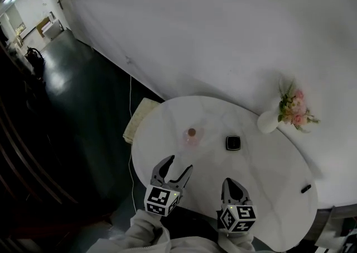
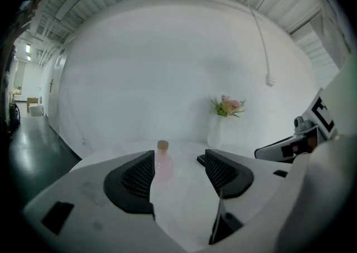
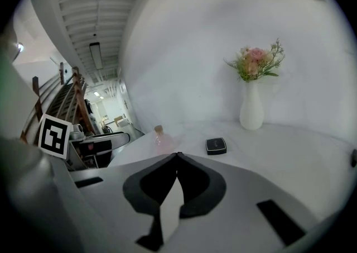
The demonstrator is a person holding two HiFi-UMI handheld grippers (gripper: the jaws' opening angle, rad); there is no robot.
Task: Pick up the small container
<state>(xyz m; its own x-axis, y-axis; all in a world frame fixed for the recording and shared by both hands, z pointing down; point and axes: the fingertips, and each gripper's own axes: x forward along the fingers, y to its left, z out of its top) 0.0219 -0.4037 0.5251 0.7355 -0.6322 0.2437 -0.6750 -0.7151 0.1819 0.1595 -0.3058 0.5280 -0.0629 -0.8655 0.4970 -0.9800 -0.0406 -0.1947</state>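
Note:
A small pink bottle [image 1: 192, 136] with a cork-coloured cap stands upright on the round white table [image 1: 268, 190]. A small flat black square container [image 1: 233, 143] lies to its right. My left gripper [image 1: 179, 163] hovers at the table's near edge, open and empty. In the left gripper view the bottle [image 2: 162, 163] shows beyond the gap between the jaws, close to the left one and well ahead of it. My right gripper [image 1: 230, 181] is shut on nothing, short of the black container [image 3: 216, 146] and the bottle [image 3: 162, 140].
A white vase with pink flowers [image 1: 268, 122] stands at the table's far right, against the white wall. A small dark object [image 1: 305, 188] lies near the right rim. A pale cushion [image 1: 139, 119] sits beside the table's left edge, above the dark floor.

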